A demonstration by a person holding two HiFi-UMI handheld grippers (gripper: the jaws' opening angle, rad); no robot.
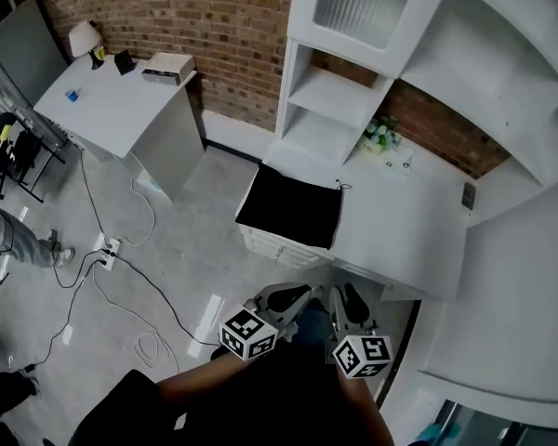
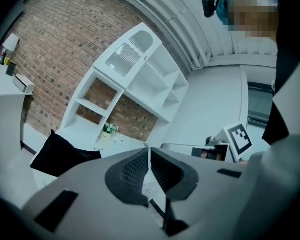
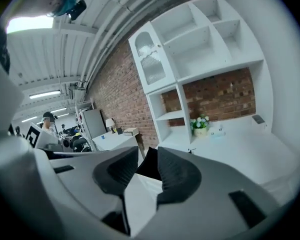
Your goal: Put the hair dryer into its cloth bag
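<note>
The left gripper (image 1: 291, 296) is hovering at 6 o'clock in the head view, close to the person's body. Its fingers are nearly touching each other and holding nothing. The cloth bag (image 1: 291, 208) is lying flat on the white worktop (image 1: 405, 226), at about 11 o'clock from both grippers and right at the worktop's near edge. The right gripper (image 1: 345, 299) is hanging just beside the left one. Its fingers are standing at a narrow gap, also empty.

The hair dryer is not showing in any view, so I cannot tell where it is.

I am judging these risks. The bag is sitting so near the edge that a push could slide it to the floor. With fingers this narrow, a grasp could pinch both cloth layers, so the mouth would not open.
</note>
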